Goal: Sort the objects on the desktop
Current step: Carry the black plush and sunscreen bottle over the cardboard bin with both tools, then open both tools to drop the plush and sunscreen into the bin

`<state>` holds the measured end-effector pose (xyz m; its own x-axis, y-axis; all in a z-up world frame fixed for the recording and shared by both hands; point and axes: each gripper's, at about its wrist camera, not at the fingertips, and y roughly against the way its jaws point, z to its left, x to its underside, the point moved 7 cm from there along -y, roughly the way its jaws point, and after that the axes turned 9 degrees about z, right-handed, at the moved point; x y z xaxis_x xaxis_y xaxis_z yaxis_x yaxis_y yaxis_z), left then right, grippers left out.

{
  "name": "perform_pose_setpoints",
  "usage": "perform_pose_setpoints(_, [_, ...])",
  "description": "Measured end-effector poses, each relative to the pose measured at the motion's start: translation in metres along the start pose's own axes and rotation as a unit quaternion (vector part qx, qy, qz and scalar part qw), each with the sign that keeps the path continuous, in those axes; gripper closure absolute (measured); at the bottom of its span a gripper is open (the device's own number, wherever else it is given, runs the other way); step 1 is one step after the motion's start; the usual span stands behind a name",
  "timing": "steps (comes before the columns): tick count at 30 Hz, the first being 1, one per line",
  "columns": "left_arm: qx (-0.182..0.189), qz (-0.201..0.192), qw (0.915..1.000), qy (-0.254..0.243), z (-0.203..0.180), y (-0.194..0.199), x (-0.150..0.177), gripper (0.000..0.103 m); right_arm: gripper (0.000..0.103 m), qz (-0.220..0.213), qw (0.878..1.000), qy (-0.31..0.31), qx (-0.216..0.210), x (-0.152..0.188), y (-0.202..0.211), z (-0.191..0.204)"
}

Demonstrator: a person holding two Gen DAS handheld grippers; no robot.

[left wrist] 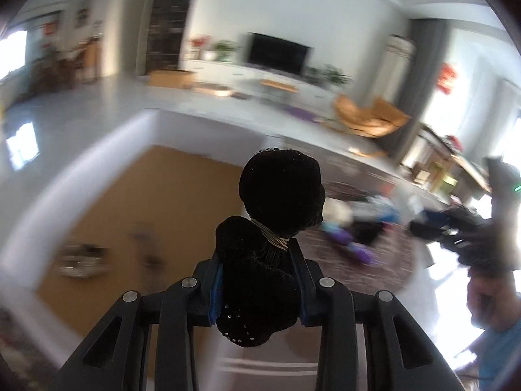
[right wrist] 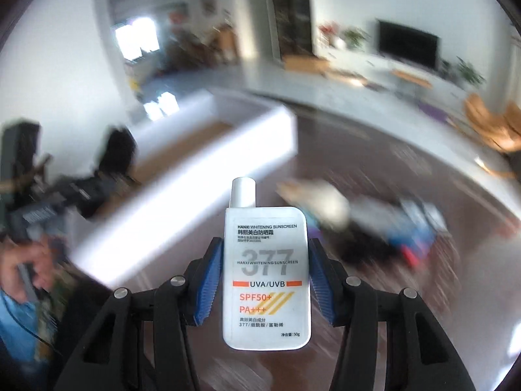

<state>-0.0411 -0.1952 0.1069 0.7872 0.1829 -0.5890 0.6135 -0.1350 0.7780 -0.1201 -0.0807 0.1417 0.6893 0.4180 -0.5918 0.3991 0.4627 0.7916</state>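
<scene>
Both grippers are raised above a dark patterned tabletop (right wrist: 374, 163). The left gripper (left wrist: 259, 270) pinches a black velvety scrunchie-like hair tie (left wrist: 276, 215), soft and lumpy, bound with thin gold thread and dotted with tiny studs; it bulges up past the blue-padded fingers (left wrist: 215, 290). The right gripper (right wrist: 265, 277) clamps a flat white plastic sunscreen bottle (right wrist: 265, 280), upright, cap (right wrist: 242, 192) uppermost, its label facing the camera. A white-walled box with brown floor (left wrist: 136, 202) sits beneath the left gripper; blurred clutter (right wrist: 384, 228) lies beyond.
</scene>
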Motion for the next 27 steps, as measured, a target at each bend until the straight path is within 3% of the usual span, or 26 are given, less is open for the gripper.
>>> perform_pose_setpoints(6, [-0.066,0.046,0.9925,0.092,0.111,-0.014,0.008,0.069,0.051,-0.015,0.996,0.045,-0.074,-0.082,-0.064,0.109])
perform_pose_setpoints(8, [-0.072,0.070,0.9885,0.113,0.129,-0.026,0.020,0.069,0.051,0.007,0.995,0.052,-0.091,-0.093,-0.100,0.134])
perform_pose_setpoints(11, [-0.081,0.108,0.9826,0.128,0.141,-0.047,0.030,0.065,0.051,0.050,0.995,0.054,-0.074,-0.092,-0.149,0.147])
perform_pose_setpoints(13, [-0.092,0.130,0.9790,0.128,0.145,-0.056,0.037,0.059,0.050,0.079,0.994,0.048,-0.059,-0.086,-0.179,0.147])
perform_pose_setpoints(14, [-0.095,0.134,0.9785,0.125,0.144,-0.059,0.039,0.048,0.050,0.095,0.993,0.041,-0.051,-0.082,-0.194,0.143])
perform_pose_setpoints(15, [-0.098,0.133,0.9786,0.122,0.142,-0.060,0.041,0.034,0.045,0.106,0.992,0.037,-0.049,-0.078,-0.201,0.141])
perform_pose_setpoints(16, [-0.100,0.124,0.9803,0.117,0.138,-0.059,0.041,0.032,0.037,0.112,0.992,0.032,-0.048,-0.074,-0.206,0.137])
perform_pose_setpoints(19, [-0.109,0.094,0.9836,0.108,0.126,-0.050,0.040,0.032,0.026,0.081,0.995,0.031,-0.053,-0.069,-0.190,0.130])
perform_pose_setpoints(22, [-0.105,0.065,0.9868,0.104,0.107,-0.039,0.036,0.032,0.015,0.024,0.998,0.036,-0.035,-0.064,-0.149,0.114])
perform_pose_setpoints(26, [-0.055,0.025,0.9965,0.059,0.038,-0.024,0.029,0.032,0.004,-0.042,0.999,0.034,0.007,-0.033,-0.087,0.070])
perform_pose_setpoints(27, [-0.038,0.019,0.9983,0.041,0.013,-0.024,0.028,0.028,0.002,-0.051,0.998,0.031,0.021,-0.020,-0.075,0.055])
